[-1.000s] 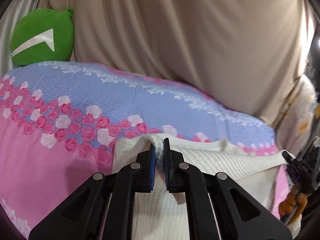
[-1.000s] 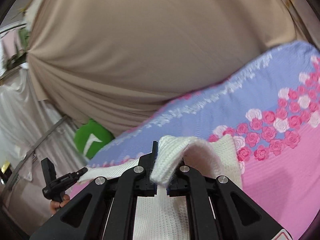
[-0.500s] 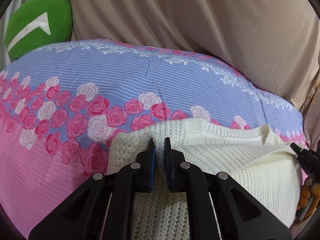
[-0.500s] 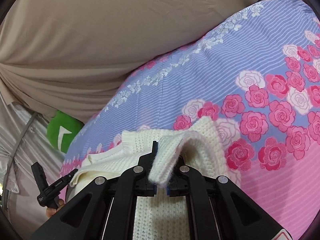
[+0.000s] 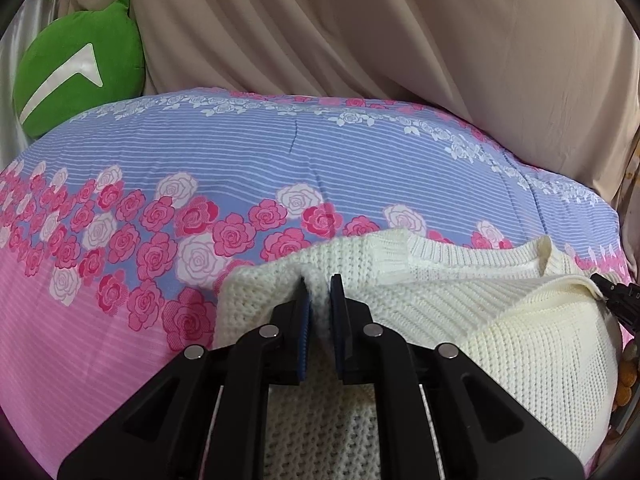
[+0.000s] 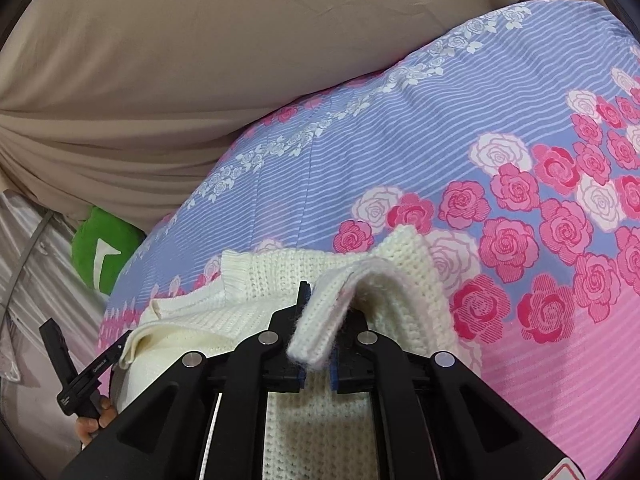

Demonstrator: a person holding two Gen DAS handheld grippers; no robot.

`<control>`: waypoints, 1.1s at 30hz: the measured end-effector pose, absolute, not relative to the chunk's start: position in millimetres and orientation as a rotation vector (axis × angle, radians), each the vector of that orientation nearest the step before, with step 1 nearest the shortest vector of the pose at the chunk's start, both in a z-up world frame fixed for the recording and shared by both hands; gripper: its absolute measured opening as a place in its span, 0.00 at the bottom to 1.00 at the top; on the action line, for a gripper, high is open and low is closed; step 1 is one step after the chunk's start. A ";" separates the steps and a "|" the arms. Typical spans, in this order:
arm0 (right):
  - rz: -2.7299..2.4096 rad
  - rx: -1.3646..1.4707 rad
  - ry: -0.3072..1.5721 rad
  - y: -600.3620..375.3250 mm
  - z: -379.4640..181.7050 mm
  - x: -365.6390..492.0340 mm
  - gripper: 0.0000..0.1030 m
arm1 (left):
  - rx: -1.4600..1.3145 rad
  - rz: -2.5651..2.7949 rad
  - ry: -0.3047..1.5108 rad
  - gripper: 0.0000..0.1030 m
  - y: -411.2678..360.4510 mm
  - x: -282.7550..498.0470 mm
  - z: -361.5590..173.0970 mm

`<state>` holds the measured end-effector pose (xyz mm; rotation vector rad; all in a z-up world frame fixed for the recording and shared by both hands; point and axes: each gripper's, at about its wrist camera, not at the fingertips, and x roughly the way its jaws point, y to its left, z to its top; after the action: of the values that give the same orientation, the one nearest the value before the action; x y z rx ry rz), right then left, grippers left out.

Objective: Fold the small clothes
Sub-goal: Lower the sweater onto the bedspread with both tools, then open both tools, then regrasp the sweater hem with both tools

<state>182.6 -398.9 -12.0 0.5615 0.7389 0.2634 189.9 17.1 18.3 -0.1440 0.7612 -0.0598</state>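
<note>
A cream knit sweater (image 5: 500, 312) lies folded over itself on a bed sheet with pink roses and blue stripes (image 5: 240, 184). My left gripper (image 5: 318, 292) is shut on the sweater's near left corner, low over the sheet. In the right wrist view my right gripper (image 6: 316, 320) is shut on the other corner of the sweater (image 6: 400, 276), whose edge flops over the jaws. The folded layer reaches close to the ribbed collar (image 5: 452, 254). The right gripper's tip (image 5: 616, 296) shows at the right edge of the left wrist view.
A green plush cushion (image 5: 76, 68) lies at the bed's far left corner. A beige curtain (image 5: 360, 32) hangs behind the bed. The left gripper (image 6: 76, 376) and its hand show at the lower left of the right wrist view.
Both grippers have carried the sweater's edge forward and down over the garment toward the collar. The fold now lies lower and nearer the sheet. Both jaws stay shut.
</note>
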 end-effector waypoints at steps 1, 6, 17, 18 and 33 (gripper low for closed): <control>0.277 0.558 0.692 -400.5 -6.7 176.5 0.06 | -0.172 -0.071 0.754 0.12 20.9 188.7 18.9; 0.238 0.595 0.468 -411.4 22.1 125.6 0.31 | -0.376 -0.113 0.681 0.38 56.2 166.6 34.8; 0.336 0.297 0.671 -377.8 10.7 2.9 0.56 | -0.088 -0.191 0.729 0.66 34.6 22.2 61.4; 0.340 0.240 0.689 -369.1 4.8 -9.0 0.49 | -0.055 -0.186 0.762 0.65 26.6 18.1 51.2; 0.264 0.363 0.654 -428.6 29.5 -15.1 0.51 | -0.076 -0.115 0.723 0.71 35.4 9.1 80.4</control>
<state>-15.1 -428.6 29.5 0.3635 0.6538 0.2640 9.1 35.4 80.4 -0.0762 0.7227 -0.1154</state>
